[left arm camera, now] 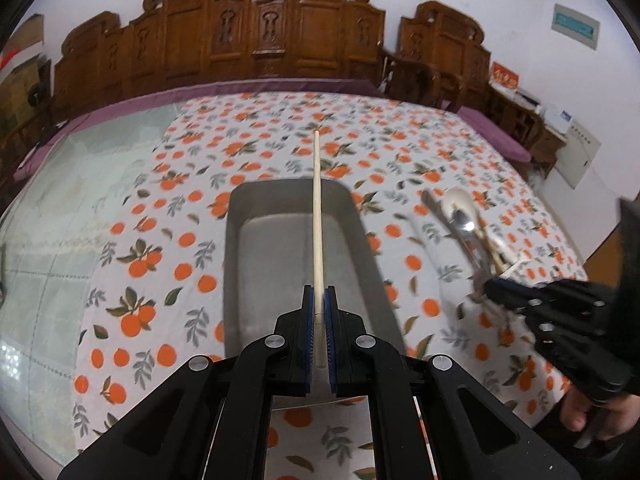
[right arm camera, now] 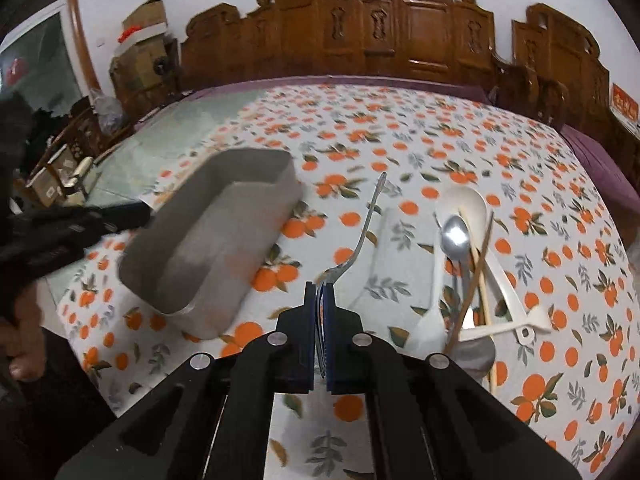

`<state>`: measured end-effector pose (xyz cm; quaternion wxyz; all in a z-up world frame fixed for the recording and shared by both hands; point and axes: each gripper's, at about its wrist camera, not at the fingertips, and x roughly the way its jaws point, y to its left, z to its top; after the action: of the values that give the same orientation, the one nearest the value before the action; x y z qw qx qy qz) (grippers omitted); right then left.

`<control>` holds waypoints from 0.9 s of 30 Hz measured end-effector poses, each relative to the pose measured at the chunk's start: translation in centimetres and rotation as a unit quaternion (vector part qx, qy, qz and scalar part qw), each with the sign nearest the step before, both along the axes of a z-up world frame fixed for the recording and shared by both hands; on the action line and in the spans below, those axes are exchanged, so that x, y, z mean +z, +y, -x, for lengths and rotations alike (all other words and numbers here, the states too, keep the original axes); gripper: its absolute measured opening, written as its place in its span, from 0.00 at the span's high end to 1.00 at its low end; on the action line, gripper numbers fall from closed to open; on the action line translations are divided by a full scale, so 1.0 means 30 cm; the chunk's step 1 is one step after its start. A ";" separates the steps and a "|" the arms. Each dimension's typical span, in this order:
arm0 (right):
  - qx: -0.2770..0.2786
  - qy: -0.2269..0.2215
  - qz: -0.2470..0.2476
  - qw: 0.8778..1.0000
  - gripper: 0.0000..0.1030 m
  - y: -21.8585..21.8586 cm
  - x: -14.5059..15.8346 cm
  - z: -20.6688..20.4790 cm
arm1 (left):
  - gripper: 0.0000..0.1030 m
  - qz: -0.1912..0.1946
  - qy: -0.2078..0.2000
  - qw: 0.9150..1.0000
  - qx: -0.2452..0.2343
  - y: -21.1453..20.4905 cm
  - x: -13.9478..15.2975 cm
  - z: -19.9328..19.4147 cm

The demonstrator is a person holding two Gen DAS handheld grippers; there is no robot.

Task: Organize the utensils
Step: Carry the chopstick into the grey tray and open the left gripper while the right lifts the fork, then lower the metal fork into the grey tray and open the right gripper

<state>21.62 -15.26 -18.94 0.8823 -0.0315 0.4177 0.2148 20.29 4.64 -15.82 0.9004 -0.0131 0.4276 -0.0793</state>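
Observation:
My left gripper [left arm camera: 319, 292] is shut on a pale wooden chopstick [left arm camera: 317, 208], which points forward over the grey rectangular tray [left arm camera: 234, 248]. My right gripper [right arm camera: 320, 286] is shut on a metal fork [right arm camera: 362, 236]; the tines sit between the pads and the handle rises ahead, clear of the cloth. In the right wrist view the tray [right arm camera: 224, 312] lies to the left with nothing visible inside it. The left gripper [right arm camera: 134, 212] hangs at the tray's left rim. A pile of utensils lies to the right: a metal spoon [right arm camera: 454, 236], a white ladle [right arm camera: 468, 200], brown chopsticks [right arm camera: 478, 264].
A cloth printed with oranges [left arm camera: 168, 216] covers the table, with bare glass [left arm camera: 48, 216] to its left. Carved wooden chairs [left arm camera: 256, 36] line the far edge. The right gripper [left arm camera: 492, 286] and a hand [left arm camera: 592, 412] show at the right, beside the utensil pile [left arm camera: 460, 216].

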 end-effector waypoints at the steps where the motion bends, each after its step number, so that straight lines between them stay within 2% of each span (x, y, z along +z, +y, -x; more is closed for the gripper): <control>1: 0.006 -0.003 -0.003 1.000 0.96 0.010 0.015 0.006 | 0.96 -0.003 0.003 1.000 0.001 0.002 -0.010 -0.002; 7: 0.036 -0.021 -0.012 0.999 0.96 0.074 0.092 0.044 | 0.96 -0.023 0.041 0.999 0.003 0.011 -0.092 -0.033; 13: 0.062 -0.031 -0.021 0.997 0.96 0.134 0.154 0.079 | 0.96 -0.029 0.055 0.998 -0.001 0.013 -0.109 -0.035; 17: 0.077 -0.032 -0.023 0.996 0.96 0.166 0.170 0.090 | 0.94 -0.029 0.045 0.999 0.000 0.020 -0.078 -0.028; 19: 0.083 -0.031 -0.023 0.996 0.96 0.181 0.169 0.090 | 0.84 -0.029 0.037 0.999 0.004 0.027 -0.056 -0.026; 20: 0.085 -0.030 -0.022 0.996 0.96 0.188 0.167 0.089 | 0.83 -0.031 0.031 0.999 0.005 0.035 -0.042 -0.022; 27: 0.104 -0.020 -0.021 0.994 0.96 0.264 0.135 0.058 | 0.77 -0.024 -0.003 0.999 0.026 0.131 0.046 -0.014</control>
<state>19.88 -7.35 -14.90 0.8638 -0.0611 0.3895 0.3136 20.73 8.58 -14.44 0.9035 -0.0026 0.4262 -0.0453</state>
